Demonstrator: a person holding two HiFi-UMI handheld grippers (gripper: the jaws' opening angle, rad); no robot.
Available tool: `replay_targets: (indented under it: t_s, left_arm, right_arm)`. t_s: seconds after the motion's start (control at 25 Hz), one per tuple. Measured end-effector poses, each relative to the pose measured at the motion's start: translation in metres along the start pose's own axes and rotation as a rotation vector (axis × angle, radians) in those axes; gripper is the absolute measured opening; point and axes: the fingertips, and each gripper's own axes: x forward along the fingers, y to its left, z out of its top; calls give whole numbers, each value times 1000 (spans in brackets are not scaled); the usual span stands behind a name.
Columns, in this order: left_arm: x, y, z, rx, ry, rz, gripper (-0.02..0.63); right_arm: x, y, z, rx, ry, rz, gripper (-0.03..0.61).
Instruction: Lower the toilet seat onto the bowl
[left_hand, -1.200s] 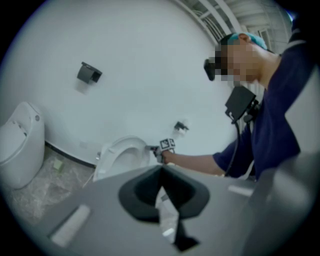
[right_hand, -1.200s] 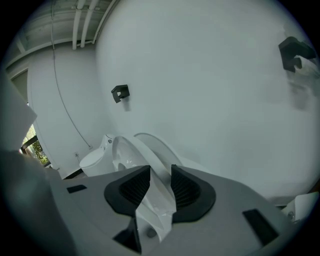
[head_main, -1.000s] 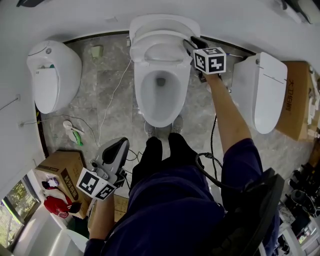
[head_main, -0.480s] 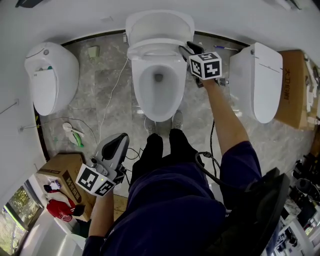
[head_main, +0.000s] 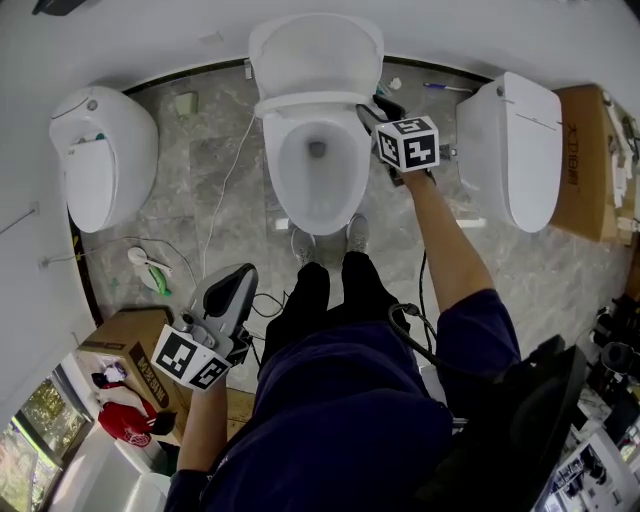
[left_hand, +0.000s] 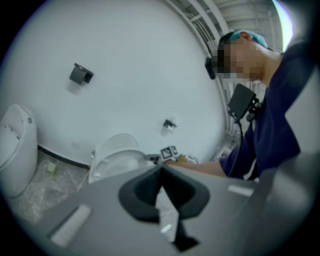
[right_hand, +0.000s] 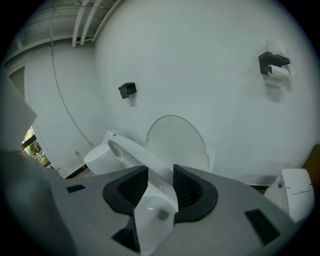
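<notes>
Clamping half-lowered toilet seat (right_hand: 131, 150) in right gripper (right_hand: 161, 172) jaws, just eased wider; keeping left gripper (left_hand: 161, 171) jaws clenched, empty

We seem to be in a sanitary-ware showroom or test room: white ceramic toilets (head_main: 315, 55) side by side on a grey marbled floor (head_main: 230, 150), with brown cardboard boxes (head_main: 585, 150) around.

White toilet seat (right_hand: 137, 153) tilts half-lowered above bowl (head_main: 283, 195).

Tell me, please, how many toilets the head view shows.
3: left toilet, lid shut; middle toilet, lid up; right toilet, lid shut. None seems hidden.
</notes>
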Motion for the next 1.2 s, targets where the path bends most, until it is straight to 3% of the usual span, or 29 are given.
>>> replay_targets:
  t_s: [0.44,1.2]
  left_arm:
    - [-8,-8,-1,20,2,-20,5]
    - [-14,-16,-6,19,3,-42,5]
  right_arm:
    - [-17,13,-29,104,3,-55,155]
    - [-44,44,-98,359,80,-9,195]
